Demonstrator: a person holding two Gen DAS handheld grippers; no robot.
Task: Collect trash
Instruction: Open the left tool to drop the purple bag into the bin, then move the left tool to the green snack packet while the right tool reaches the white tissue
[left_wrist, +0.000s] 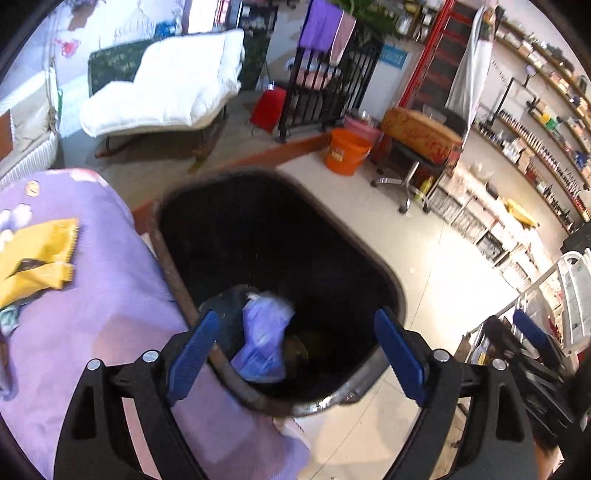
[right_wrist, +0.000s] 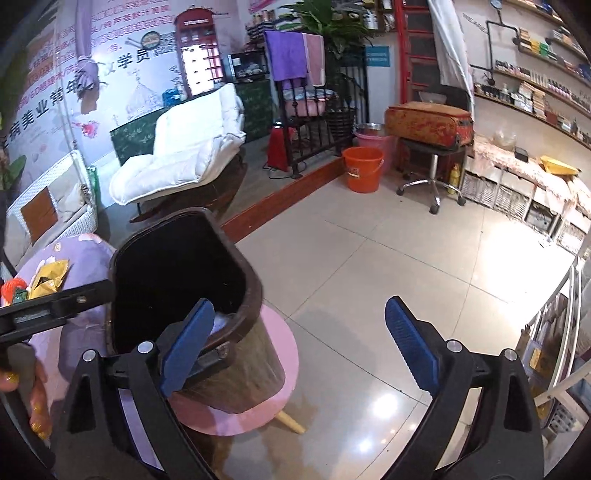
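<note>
A dark brown trash bin (left_wrist: 388, 280) stands on a pink stool (right_wrist: 280, 354) beside a table with a purple cloth (left_wrist: 103, 295). My left gripper (left_wrist: 295, 347) is open right above the bin's mouth; a crumpled purple-white wrapper (left_wrist: 264, 336) lies inside the bin below it. A yellow snack wrapper (left_wrist: 37, 254) lies on the cloth, also in the right wrist view (right_wrist: 50, 277), next to a red-orange piece (right_wrist: 13, 288). My right gripper (right_wrist: 299, 347) is open and empty, to the right of the bin (right_wrist: 243, 291), over the floor.
An orange bucket (left_wrist: 347, 151) and a pink bucket (right_wrist: 373, 142) stand on the tiled floor by a black railing. A white lounge chair (left_wrist: 166, 88) is at the back. A stool with a red case (right_wrist: 428, 125) and shelves (right_wrist: 517, 192) are at the right.
</note>
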